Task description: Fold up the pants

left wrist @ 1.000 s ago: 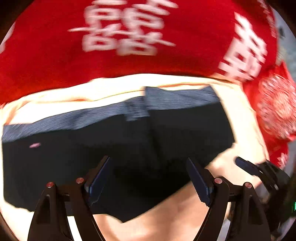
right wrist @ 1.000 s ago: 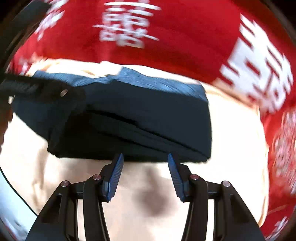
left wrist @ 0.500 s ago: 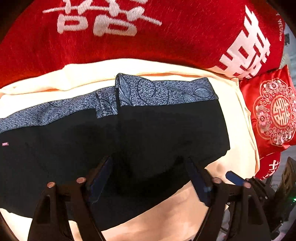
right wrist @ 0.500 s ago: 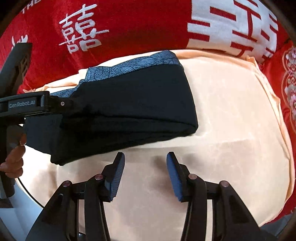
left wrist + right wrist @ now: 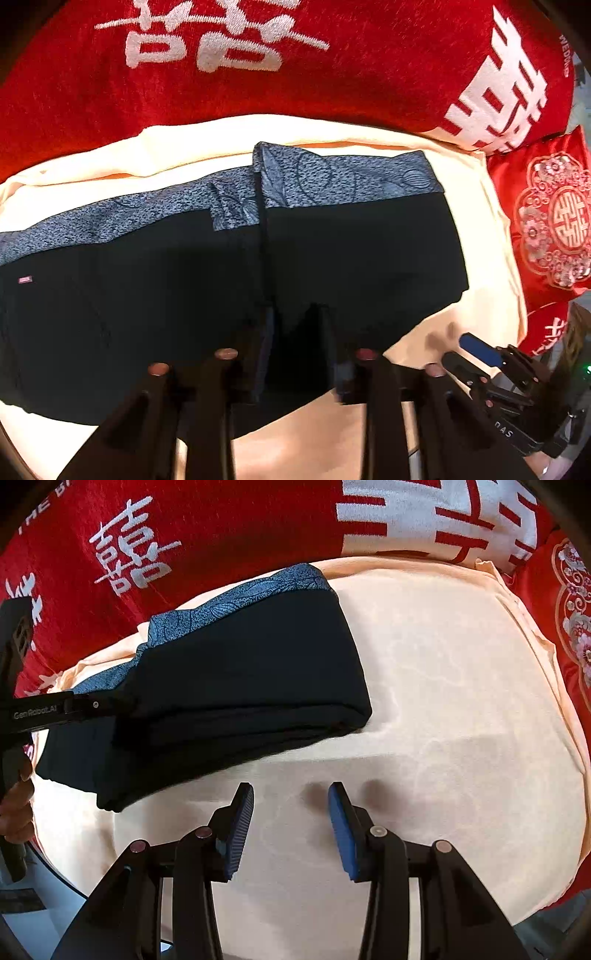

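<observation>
Black pants (image 5: pixel 351 258) with a blue patterned waistband lie folded over on a cream cloth (image 5: pixel 476 206). My left gripper (image 5: pixel 295 343) points down onto their near part. Its jaws are closing with black fabric between them, and I see no firm pinch. In the right wrist view the pants (image 5: pixel 251 672) lie up and to the left, with the left gripper (image 5: pixel 92 705) reaching onto them. My right gripper (image 5: pixel 291 812) hovers over bare cream cloth (image 5: pixel 443 701) beside the pants. Its jaws are closing slowly with nothing between them. The left wrist view shows the right gripper (image 5: pixel 480 350) at the lower right.
A red blanket (image 5: pixel 332 74) with white characters lies behind the cream cloth. A red embroidered cushion (image 5: pixel 554 221) sits at the right. A person's hand (image 5: pixel 14 805) holds the left gripper at the far left edge.
The left jaws have narrowed a lot and sunk onto the pants. The right gripper has rolled and slid away from the pants' near edge, so the pants now sit up and to its left.
</observation>
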### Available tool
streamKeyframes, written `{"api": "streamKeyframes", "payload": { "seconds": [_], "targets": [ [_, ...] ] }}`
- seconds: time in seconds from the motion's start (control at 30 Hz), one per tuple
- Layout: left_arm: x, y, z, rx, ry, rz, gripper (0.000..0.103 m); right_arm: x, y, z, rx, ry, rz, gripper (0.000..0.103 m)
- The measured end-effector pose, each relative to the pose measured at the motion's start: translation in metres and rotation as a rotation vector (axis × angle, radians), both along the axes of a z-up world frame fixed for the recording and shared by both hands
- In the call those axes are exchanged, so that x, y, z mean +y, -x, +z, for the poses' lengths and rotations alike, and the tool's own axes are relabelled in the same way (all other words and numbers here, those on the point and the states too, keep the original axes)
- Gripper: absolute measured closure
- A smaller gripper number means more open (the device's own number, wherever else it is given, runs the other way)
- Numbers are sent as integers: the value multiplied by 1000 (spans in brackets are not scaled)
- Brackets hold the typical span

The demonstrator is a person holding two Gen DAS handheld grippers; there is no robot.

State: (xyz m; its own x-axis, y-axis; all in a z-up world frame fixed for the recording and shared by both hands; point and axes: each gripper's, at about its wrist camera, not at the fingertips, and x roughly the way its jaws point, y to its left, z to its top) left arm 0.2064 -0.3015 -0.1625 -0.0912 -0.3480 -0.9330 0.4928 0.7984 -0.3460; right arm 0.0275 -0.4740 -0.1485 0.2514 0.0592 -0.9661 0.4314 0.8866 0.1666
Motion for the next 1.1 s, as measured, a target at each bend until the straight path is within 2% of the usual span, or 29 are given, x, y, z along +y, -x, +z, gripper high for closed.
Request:
{"api": "streamKeyframes", "payload": {
  "seconds": [0.03,0.07,0.13,0.3,0.43,0.6,0.63,0.67,0.7,0.73,0.77,0.83,0.93,1.0,1.1],
  "targets": [
    [1,0,2,-19,2,8,32,1,-1,0,-4,-1,1,57],
    [3,0,4,-37,9,15,30,1,-1,1,-6,-2,3,57],
    [5,-1,5,-26,29,10,30,3,-2,1,-8,-3,9,57],
    [-4,-3,-4,-1,19,-8,30,3,-3,-2,-4,-10,8,57],
    [-8,1,2,-8,52,-28,31,1,-2,-1,-3,-8,6,57],
    [-17,6,-2,4,39,-69,31,-5,-1,-3,1,-15,-13,57],
    [-19,5,-5,13,37,-65,36,-6,-2,-3,0,-16,-15,57],
    [-21,5,-7,22,39,-59,49,-6,-2,-3,-1,-15,-14,57],
    [-22,4,-10,27,31,-54,55,-6,-2,-3,0,-13,-12,57],
    [-23,3,-12,32,24,-49,80,-6,-3,-3,1,-13,-11,57],
    [-23,3,-14,49,32,-51,95,-7,-3,-4,1,-13,-12,57],
    [-21,4,-10,61,70,-46,95,-8,-3,-3,-1,-13,-19,57],
    [-13,12,10,28,131,-52,95,-12,-2,1,-3,-15,-26,57],
    [-5,17,18,3,127,-61,95,-14,-3,4,-7,-15,-24,57],
    [11,17,6,18,89,-50,95,-16,-8,9,-26,-24,-14,57]
  ]
}}
